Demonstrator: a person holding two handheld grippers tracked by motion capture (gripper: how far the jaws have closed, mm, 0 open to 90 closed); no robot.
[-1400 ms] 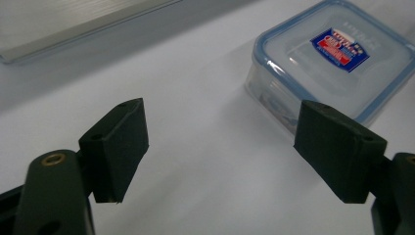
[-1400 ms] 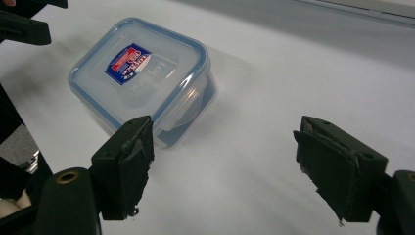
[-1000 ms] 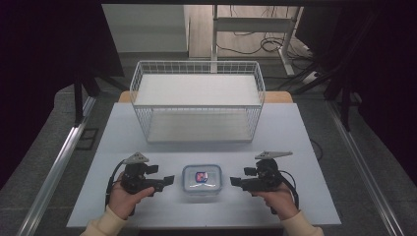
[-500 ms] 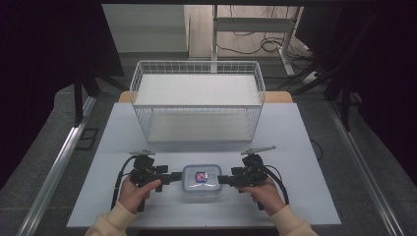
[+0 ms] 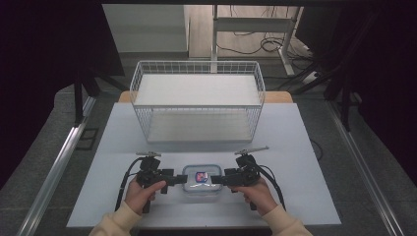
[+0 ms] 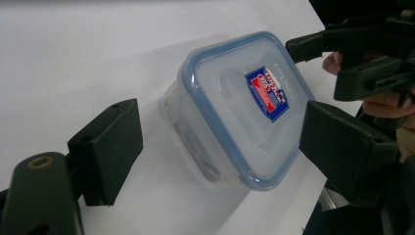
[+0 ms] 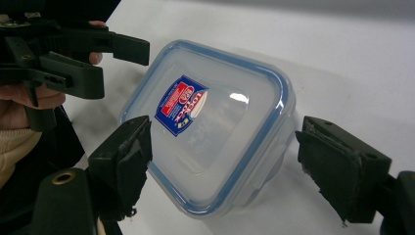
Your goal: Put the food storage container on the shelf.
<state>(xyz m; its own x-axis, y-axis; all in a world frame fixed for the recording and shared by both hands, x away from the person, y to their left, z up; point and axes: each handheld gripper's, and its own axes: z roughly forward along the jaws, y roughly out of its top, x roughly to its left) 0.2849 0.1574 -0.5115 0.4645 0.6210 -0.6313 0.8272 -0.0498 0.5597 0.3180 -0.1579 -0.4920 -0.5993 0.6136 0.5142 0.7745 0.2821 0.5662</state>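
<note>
A clear plastic container with a blue-rimmed lid and a red-and-blue label (image 5: 201,180) lies on the white table near its front edge. My left gripper (image 5: 178,179) reaches it from the left and my right gripper (image 5: 220,180) from the right. In the left gripper view the container (image 6: 240,110) lies between the wide-apart jaws of the open left gripper (image 6: 225,134), and the right gripper (image 6: 362,54) shows beyond it. In the right gripper view the container (image 7: 215,127) sits between the spread jaws of the open right gripper (image 7: 230,164), with the left gripper (image 7: 63,54) opposite.
A white wire basket (image 5: 196,101) stands at the back middle of the table (image 5: 305,147). Cables trail from both grippers toward the front edge. Dark curtains and metal rails flank the table.
Both grippers have moved inward from the sides toward the container and now bracket it. The container has not moved.
</note>
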